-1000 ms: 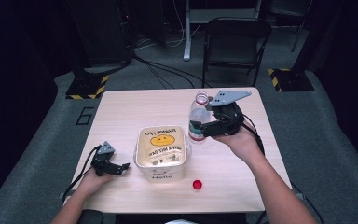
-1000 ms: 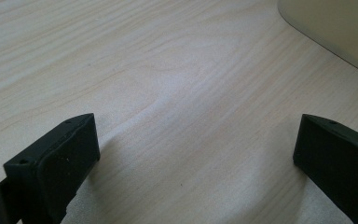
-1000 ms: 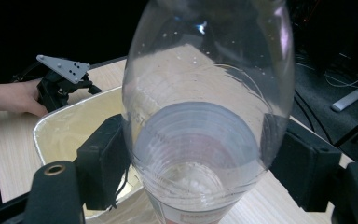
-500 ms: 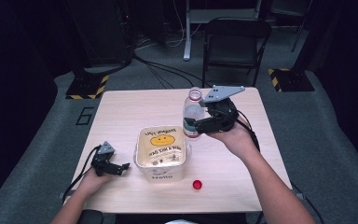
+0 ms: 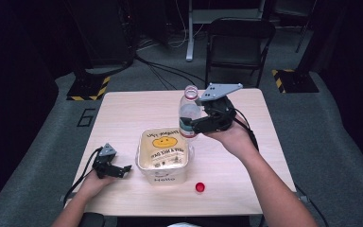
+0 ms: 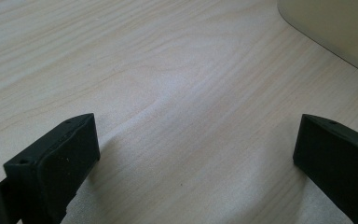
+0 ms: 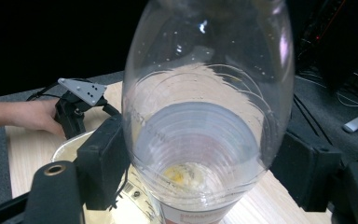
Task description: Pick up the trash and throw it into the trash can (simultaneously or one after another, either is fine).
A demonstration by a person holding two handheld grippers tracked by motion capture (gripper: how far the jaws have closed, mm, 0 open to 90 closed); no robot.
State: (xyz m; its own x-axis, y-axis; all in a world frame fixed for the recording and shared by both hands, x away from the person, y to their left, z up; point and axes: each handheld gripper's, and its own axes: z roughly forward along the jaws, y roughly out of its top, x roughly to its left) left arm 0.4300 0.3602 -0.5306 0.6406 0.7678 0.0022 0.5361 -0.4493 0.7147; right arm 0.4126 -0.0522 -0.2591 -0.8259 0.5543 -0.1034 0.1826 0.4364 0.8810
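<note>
Bottle (image 5: 189,113): clear, uncapped, clamped upright in my right gripper (image 5: 192,126); since a second ago I've carried it left, now just above the tub's (image 5: 163,152) far right corner.
Left gripper (image 5: 123,170): unmoved left of the tub, jaws spread, empty.
Red cap (image 5: 199,187): unmoved, right of the tub's front.

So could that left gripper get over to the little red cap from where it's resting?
Probably yes. The left gripper rests open on the table, and the red cap lies uncovered near the front edge. The tub stands between them, so the hand would likely pass in front of it.
</note>
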